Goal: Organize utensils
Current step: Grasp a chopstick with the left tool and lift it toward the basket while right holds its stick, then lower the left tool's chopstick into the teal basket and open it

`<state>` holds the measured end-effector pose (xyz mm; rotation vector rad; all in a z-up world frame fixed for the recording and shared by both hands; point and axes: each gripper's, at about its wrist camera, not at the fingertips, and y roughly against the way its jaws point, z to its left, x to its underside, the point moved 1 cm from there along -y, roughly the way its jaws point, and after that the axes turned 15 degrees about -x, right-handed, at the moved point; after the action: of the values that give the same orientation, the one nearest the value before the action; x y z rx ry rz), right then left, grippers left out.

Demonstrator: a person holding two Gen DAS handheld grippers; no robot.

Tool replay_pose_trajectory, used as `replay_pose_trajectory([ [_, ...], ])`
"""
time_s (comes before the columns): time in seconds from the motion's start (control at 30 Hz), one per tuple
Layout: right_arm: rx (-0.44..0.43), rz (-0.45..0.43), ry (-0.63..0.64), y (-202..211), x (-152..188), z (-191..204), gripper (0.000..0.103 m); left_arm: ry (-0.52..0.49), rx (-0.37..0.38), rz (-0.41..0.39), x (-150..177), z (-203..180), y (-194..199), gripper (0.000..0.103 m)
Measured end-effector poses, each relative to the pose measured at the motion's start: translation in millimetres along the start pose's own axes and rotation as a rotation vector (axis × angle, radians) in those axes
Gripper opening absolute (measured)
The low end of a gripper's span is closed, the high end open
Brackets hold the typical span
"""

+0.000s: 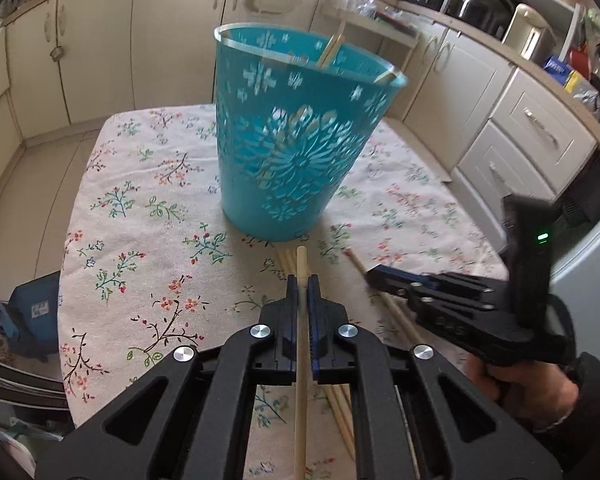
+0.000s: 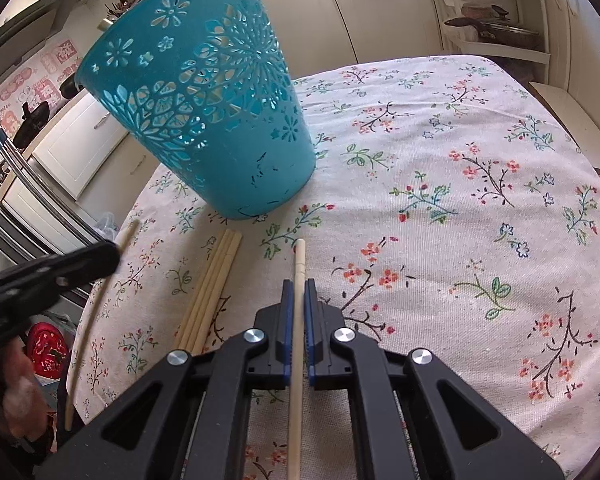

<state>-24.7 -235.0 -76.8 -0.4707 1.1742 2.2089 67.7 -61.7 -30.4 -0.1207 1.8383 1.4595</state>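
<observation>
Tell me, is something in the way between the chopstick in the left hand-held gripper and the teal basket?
Nothing visible. The left hand-held gripper is shut on a chopstick, and only bare tablecloth lies between it and the teal basket, whose open rim faces up.

Occluded, cropped and blurred regions

The chopstick (image 1: 301, 344) clamped in the left gripper (image 1: 301, 280) runs off the bottom edge of the left wrist view, so its rear end cannot be read; the chopstick (image 2: 297, 344) in the right gripper (image 2: 298, 284) is cut off the same way in the right wrist view. The teal basket (image 1: 296, 132) hides most of the sticks (image 1: 332, 50) standing inside it, leaving only tips above its rim, and its own rim is cropped by the top edge in the right wrist view. The loose chopsticks (image 2: 210, 288) near the basket's base pass under the gripper body. The counter items behind the basket are too blurred to identify.
</observation>
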Motion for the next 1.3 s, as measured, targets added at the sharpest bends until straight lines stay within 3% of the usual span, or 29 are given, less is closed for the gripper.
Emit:
replay_pose_trajectory([
  [0.3, 0.002, 0.0, 0.003, 1, 0, 0, 0.006, 0.06, 0.083, -0.108, -17, 7, 61, 0.004],
  [0.6, 0.005, -0.001, 0.007, 2, 1, 1, 0.006, 0.129, 0.134, -0.253, -54, 10, 110, 0.004],
  [1.0, 0.005, -0.002, 0.008, 2, 2, 2, 0.006, 0.203, 0.104, -0.431, -119, 12, 133, 0.005],
  [1.3, 0.007, -0.004, 0.01, 2, 2, 3, 0.006, 0.271, 0.042, -0.563, -174, 17, 109, 0.005],
])
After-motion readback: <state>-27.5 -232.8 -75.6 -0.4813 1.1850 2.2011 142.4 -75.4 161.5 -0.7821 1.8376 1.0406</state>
